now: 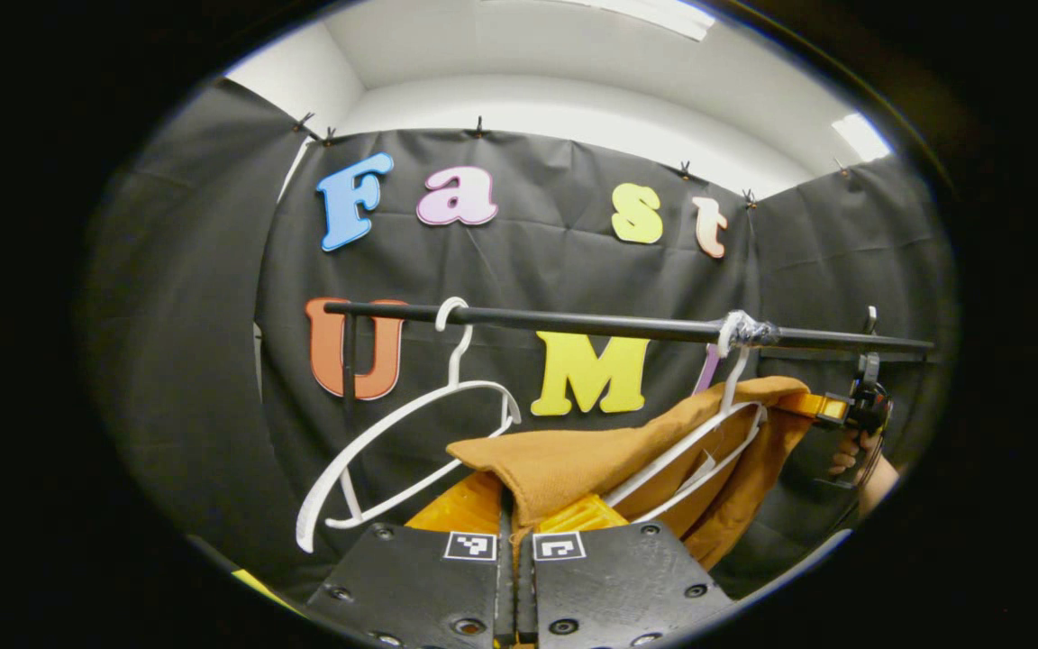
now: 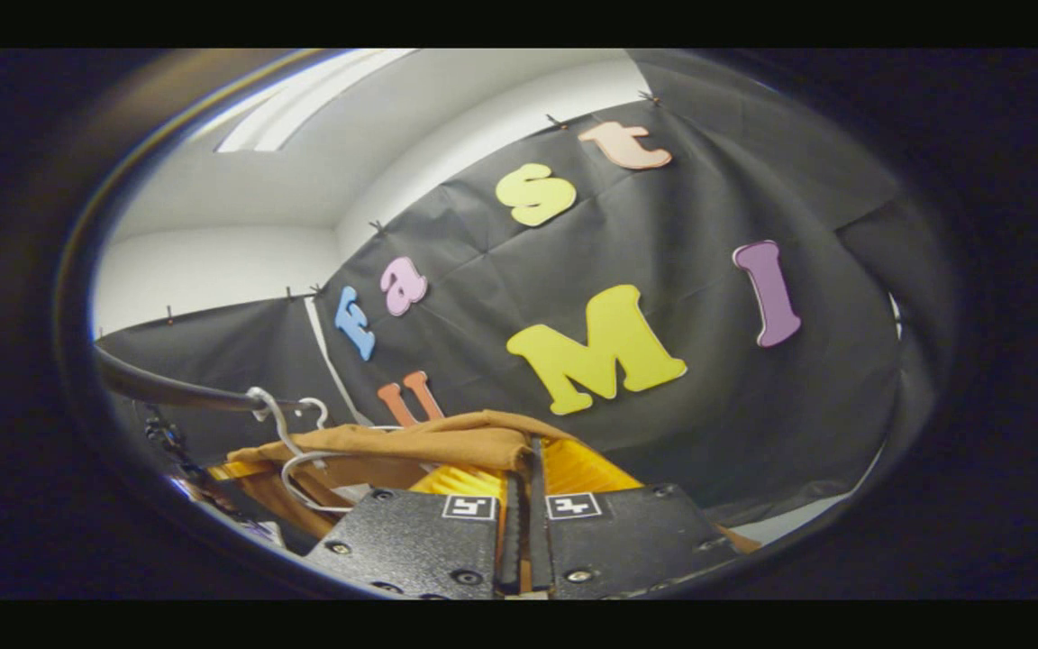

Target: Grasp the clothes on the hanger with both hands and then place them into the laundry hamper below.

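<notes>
Both of our grippers already grip the brown garment (image 1: pixel 573 469); that much of the task looks done, while lifting it clear of the white hanger (image 1: pixel 699 442) and lowering it into the hamper is, by our judgement, still to do. In the left gripper view the left gripper (image 1: pixel 515 527) has its jaws nearly closed with a fold of cloth pinched between them. In the right gripper view the right gripper (image 2: pixel 523 491) stands likewise narrow, nipping the cloth's edge; the garment drapes over the hanger under the black rail (image 1: pixel 573 322); beside it hangs an empty hanger (image 1: pixel 393 442).
</notes>
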Action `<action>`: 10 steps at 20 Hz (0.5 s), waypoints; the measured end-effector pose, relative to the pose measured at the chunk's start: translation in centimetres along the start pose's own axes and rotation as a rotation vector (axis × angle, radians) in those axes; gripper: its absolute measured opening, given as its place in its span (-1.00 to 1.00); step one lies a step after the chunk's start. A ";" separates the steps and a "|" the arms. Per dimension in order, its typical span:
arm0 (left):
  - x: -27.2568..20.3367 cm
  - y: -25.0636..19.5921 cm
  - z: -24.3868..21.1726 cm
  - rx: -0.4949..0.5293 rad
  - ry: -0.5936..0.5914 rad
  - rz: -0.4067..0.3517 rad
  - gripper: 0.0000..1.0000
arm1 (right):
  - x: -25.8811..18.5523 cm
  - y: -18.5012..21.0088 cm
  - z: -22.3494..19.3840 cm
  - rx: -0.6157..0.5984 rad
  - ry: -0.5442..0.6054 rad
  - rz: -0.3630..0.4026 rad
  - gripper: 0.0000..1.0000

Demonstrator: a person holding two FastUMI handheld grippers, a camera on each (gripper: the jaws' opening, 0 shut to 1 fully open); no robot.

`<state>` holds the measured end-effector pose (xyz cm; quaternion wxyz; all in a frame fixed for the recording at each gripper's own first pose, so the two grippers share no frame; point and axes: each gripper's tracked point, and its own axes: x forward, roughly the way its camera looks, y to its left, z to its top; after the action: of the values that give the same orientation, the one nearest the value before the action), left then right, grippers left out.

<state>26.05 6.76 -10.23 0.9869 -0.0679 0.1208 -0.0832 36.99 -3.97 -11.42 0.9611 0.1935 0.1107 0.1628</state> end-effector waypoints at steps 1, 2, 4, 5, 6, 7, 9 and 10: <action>0.3 0.2 -0.1 0.006 0.008 -0.004 -0.89 | 0.3 -0.1 0.2 -0.028 0.001 0.002 -0.87; 0.4 0.3 -0.1 0.013 0.015 -0.008 -0.89 | 0.7 -0.1 0.1 -0.060 0.022 0.001 -0.85; 0.9 0.2 0.2 0.022 0.013 -0.032 -0.89 | 1.3 -0.4 0.2 -0.125 0.040 0.004 -0.85; 1.3 0.2 0.1 0.017 0.017 -0.047 -0.89 | 1.9 -0.8 0.2 -0.140 0.042 0.006 -0.87; 1.5 0.4 -0.1 0.012 0.028 -0.055 -0.99 | 2.4 -1.0 0.1 -0.141 0.048 0.008 -0.87; 1.7 0.5 -0.3 0.009 0.035 -0.061 -0.89 | 3.0 -1.1 -0.2 -0.130 0.057 0.015 -0.87; 2.1 0.8 -0.7 -0.002 0.045 -0.064 -0.89 | 3.7 -1.1 -1.2 -0.107 0.094 0.044 -0.84; 2.2 0.9 -1.0 -0.012 0.052 -0.071 -0.89 | 3.9 -1.2 -1.4 -0.083 0.104 0.071 -0.85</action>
<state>28.08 7.12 -11.80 0.9794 -0.0757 0.1443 -0.1191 40.55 -3.10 -13.74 0.9550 0.1485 0.1466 0.2108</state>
